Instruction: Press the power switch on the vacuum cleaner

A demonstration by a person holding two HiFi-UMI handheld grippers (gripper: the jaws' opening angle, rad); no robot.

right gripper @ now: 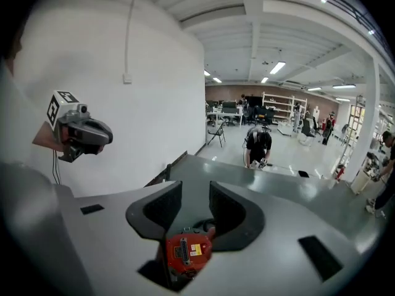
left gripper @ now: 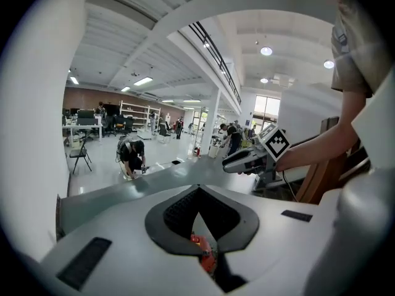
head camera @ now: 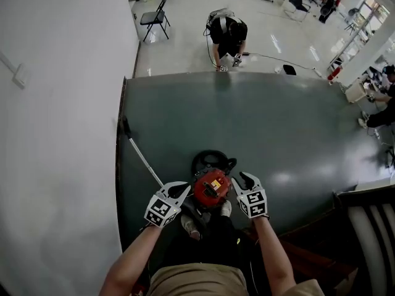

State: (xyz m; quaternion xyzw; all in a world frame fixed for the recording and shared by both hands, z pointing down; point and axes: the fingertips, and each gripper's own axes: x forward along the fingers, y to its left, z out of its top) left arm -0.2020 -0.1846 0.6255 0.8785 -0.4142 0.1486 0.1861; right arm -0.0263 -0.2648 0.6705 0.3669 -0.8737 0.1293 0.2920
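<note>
The round red canister vacuum cleaner [head camera: 212, 188] sits on a dark green floor mat [head camera: 265, 122], black hose [head camera: 207, 159] coiled just behind it. The left gripper [head camera: 183, 190] hangs above its left side, jaw tips together on nothing; the right gripper [head camera: 242, 179] above its right side, jaws apart, empty.

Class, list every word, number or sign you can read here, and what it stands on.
No text can be read.
Yellow label on the red vacuum cleaner: too small to read.
Left marker cube and right marker cube: black-and-white patterns, no letters.
</note>
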